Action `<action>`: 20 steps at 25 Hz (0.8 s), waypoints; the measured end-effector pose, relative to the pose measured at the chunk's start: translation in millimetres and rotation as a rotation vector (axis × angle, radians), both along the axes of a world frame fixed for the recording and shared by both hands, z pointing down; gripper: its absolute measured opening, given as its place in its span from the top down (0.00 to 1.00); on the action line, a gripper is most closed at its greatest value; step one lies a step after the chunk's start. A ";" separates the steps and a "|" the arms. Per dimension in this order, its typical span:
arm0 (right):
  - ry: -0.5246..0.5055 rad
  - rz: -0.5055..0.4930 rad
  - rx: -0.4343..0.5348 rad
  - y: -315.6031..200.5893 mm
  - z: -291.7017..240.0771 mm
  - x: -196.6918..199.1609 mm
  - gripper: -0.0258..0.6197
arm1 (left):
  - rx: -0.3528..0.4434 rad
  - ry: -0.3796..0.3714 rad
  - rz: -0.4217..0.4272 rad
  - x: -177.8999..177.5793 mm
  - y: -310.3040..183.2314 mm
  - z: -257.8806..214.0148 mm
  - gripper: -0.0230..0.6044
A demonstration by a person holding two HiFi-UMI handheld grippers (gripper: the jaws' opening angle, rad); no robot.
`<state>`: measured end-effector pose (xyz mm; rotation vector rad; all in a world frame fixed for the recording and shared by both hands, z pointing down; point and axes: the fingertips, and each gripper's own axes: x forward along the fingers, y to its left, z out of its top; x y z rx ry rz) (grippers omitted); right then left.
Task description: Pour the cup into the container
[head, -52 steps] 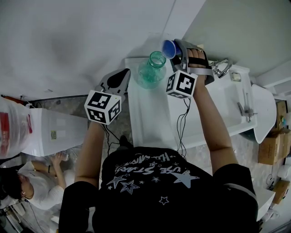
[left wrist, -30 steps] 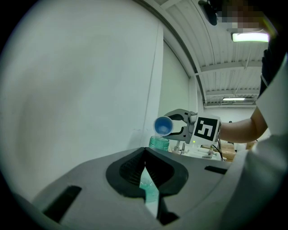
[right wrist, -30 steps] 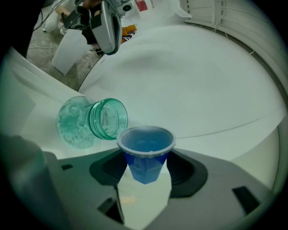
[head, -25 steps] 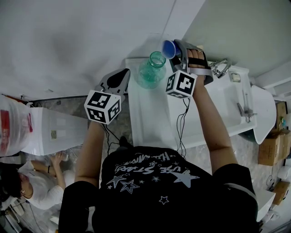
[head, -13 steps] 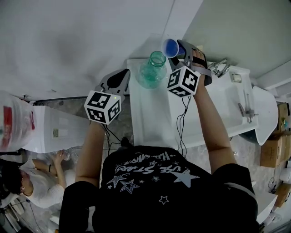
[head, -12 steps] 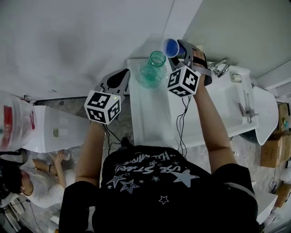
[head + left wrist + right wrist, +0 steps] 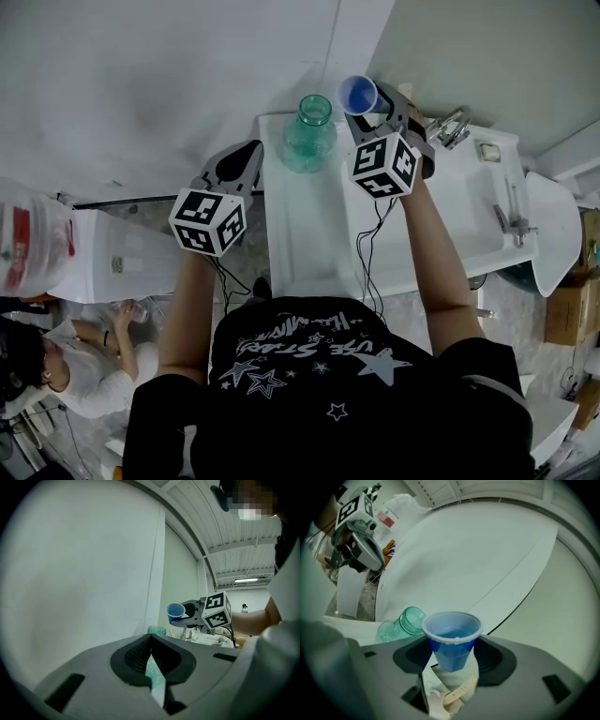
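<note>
A small blue cup point(image 7: 358, 94) sits between the jaws of my right gripper point(image 7: 364, 105), which is shut on it. The cup point(image 7: 452, 641) stands nearly upright in the right gripper view, and what it holds is hard to make out. The green glass jar point(image 7: 309, 133) stands open-mouthed on the white counter point(image 7: 309, 234), just left of the cup and lower. The jar point(image 7: 401, 623) also shows past the cup's left side. My left gripper point(image 7: 234, 167) hovers off the counter's left edge, level with the jar, shut and holding nothing. Through its jaws a sliver of the jar point(image 7: 157, 630) shows.
A chrome faucet point(image 7: 452, 127) and a sink basin point(image 7: 553, 225) lie right of my right hand. A white wall rises behind the counter. A water jug point(image 7: 28, 244) stands at far left, a seated person point(image 7: 66, 384) is below it, and cardboard boxes point(image 7: 567, 300) are at far right.
The cup was tipped toward the jar's mouth. It has now swung back upright and moved up and right, away from the jar. The left gripper stayed put.
</note>
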<state>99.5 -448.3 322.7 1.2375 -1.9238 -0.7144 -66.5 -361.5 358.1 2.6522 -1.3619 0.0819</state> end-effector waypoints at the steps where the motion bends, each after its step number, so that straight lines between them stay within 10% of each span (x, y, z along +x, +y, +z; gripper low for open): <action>1: -0.032 -0.001 -0.012 3.3 0.3 2.7 0.53 | -0.002 -0.001 -0.006 0.8 2.6 0.0 0.95; 20: -0.539 -0.095 -0.235 91.6 66.4 69.2 0.53 | -0.092 -0.008 -0.145 51.7 79.1 38.7 0.95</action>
